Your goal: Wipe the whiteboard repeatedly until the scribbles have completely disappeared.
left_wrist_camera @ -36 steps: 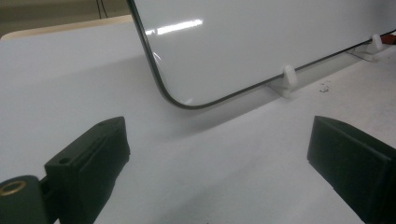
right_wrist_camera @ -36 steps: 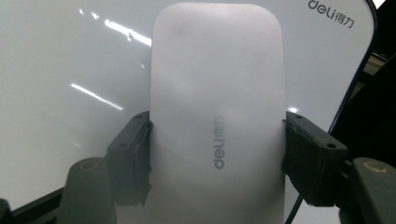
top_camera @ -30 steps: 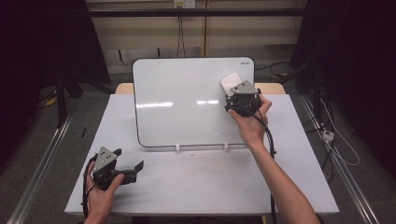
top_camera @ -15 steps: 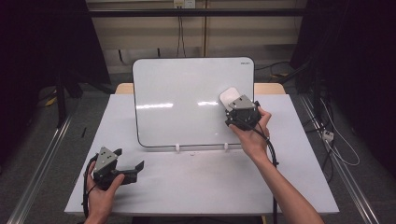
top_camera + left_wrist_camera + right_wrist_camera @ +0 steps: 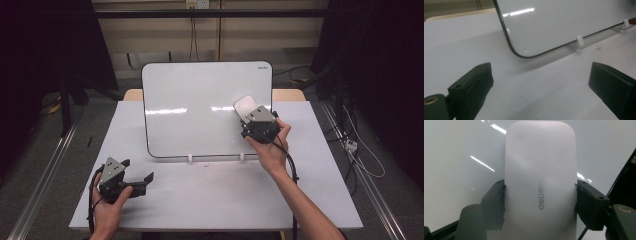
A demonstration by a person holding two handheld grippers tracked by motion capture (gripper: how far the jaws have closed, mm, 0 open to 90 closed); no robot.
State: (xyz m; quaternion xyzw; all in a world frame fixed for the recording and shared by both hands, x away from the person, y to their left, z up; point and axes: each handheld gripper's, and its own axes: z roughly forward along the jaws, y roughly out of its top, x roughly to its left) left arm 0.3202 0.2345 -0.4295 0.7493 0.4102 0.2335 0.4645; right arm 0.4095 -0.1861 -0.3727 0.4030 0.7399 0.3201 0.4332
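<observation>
The room is dim and dark at both sides, with a pale wall at the back from which cables (image 5: 192, 35) hang, a grey floor, and metal rails (image 5: 42, 170) running along the floor at either side of the table; the table (image 5: 200, 200) itself is a wide white surface, bare apart from what stands near its far edge; there a whiteboard (image 5: 200, 110) with a thin dark rim and rounded corners leans back, propped upright on two small white clips (image 5: 190, 158), its face blank but for streaks of reflected light; the right gripper (image 5: 252, 117) is held up against the right part of the board, its jaws clamped on the two long sides of a white eraser (image 5: 245, 106), which lies flat against the board's surface; the left gripper (image 5: 136, 181) rests low over the near left part of the table, well apart from the board, its jaws spread wide with nothing between them; the right gripper view gives what the high view cannot, the grey "deli" lettering on the back of the eraser (image 5: 540, 182) and the black pads (image 5: 496, 202) pressing its edges; the left gripper view shows the board's lower corner (image 5: 521, 53), one clip (image 5: 579, 42) close up, and a few dark specks (image 5: 597, 46) on the table just beside it.
</observation>
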